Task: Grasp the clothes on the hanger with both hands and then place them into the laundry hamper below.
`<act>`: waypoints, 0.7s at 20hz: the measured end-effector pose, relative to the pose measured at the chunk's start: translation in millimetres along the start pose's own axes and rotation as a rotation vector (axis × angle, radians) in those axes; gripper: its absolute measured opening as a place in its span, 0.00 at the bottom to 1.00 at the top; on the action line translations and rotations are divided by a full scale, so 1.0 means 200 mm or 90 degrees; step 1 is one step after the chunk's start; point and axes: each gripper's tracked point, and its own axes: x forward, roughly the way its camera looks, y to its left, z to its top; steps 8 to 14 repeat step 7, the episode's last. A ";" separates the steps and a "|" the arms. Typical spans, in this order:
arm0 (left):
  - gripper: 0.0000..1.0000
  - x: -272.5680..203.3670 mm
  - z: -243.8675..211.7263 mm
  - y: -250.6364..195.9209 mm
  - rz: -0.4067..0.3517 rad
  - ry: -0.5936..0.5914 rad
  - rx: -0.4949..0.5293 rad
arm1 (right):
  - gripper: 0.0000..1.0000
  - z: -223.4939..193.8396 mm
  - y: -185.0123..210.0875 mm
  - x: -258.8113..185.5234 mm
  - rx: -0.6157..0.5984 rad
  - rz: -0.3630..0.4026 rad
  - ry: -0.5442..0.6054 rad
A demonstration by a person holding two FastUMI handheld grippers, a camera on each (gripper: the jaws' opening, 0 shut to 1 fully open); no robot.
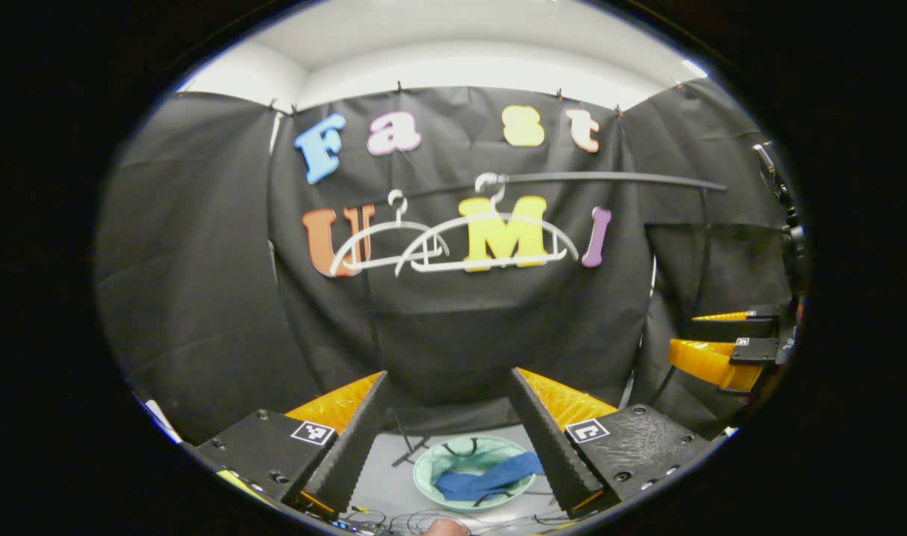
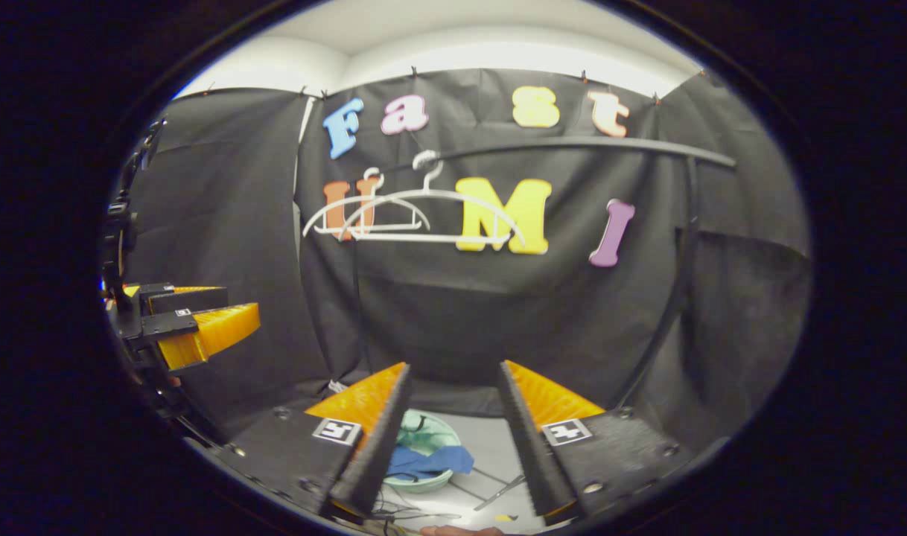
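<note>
Left gripper view: both tools (image 1: 447, 439) (image 2: 448, 439) gape wide; blue cloth (image 1: 485, 482) drapes round hamper (image 1: 431, 465)

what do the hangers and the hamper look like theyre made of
Hangers: likely white plastic, smooth and thin with moulded curves. Hamper: seems soft pale green fabric or mesh, with a limp rim; a blue cloth lies in it.

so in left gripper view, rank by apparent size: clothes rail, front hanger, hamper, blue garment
1. clothes rail, spans widest
2. front hanger
3. hamper, fingers hide some of its rim
4. blue garment, lies inside the hamper

Apparent size only: the hamper's distance from the camera differs from the rail's and fisheye distorts, so 2 versus 3 is unsure.
</note>
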 end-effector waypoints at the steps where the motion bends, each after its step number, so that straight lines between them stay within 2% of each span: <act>1: 0.93 -0.10 0.04 -0.02 0.007 -0.025 -0.009 | 0.90 0.06 -0.01 -0.11 0.001 -0.003 -0.026; 2: 0.93 -0.19 0.08 -0.03 0.013 -0.043 -0.022 | 1.00 0.10 -0.03 -0.19 0.006 -0.006 -0.045; 5: 0.93 -0.42 0.23 -0.03 0.043 -0.089 -0.026 | 1.00 0.20 -0.08 -0.43 0.018 -0.002 -0.092; 7: 0.93 -0.53 0.33 0.00 0.059 -0.119 -0.015 | 1.00 0.29 -0.13 -0.55 0.009 -0.016 -0.123; 14: 0.93 -0.53 0.33 0.00 0.059 -0.119 -0.015 | 1.00 0.29 -0.13 -0.55 0.009 -0.016 -0.123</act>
